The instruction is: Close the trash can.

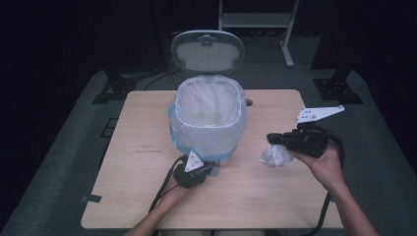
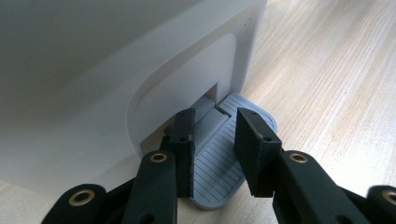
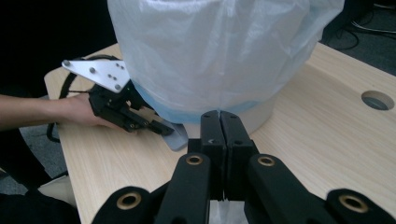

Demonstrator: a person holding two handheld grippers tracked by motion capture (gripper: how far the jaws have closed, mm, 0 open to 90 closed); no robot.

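Observation:
A white pedal bin (image 1: 209,123) lined with a translucent bag stands mid-table, its lid (image 1: 207,50) raised upright behind it. My left gripper (image 1: 212,169) is at the foot of the bin. In the left gripper view its jaws (image 2: 215,126) stand a narrow gap apart with nothing between them, tips down on the grey ribbed pedal (image 2: 219,172). To the right of the bin, my right gripper (image 1: 270,139) hovers above the table, shut on a crumpled white paper (image 1: 275,156). In the right gripper view its jaws (image 3: 219,121) are pressed together, pointing at the bagged bin (image 3: 210,51), the pedal (image 3: 177,135) and the left gripper (image 3: 161,127).
The wooden table (image 1: 147,196) has a round cable hole (image 1: 249,102) behind the bin. Dark floor surrounds it, with black stand feet (image 1: 339,88) and a pale metal frame (image 1: 255,19) at the back.

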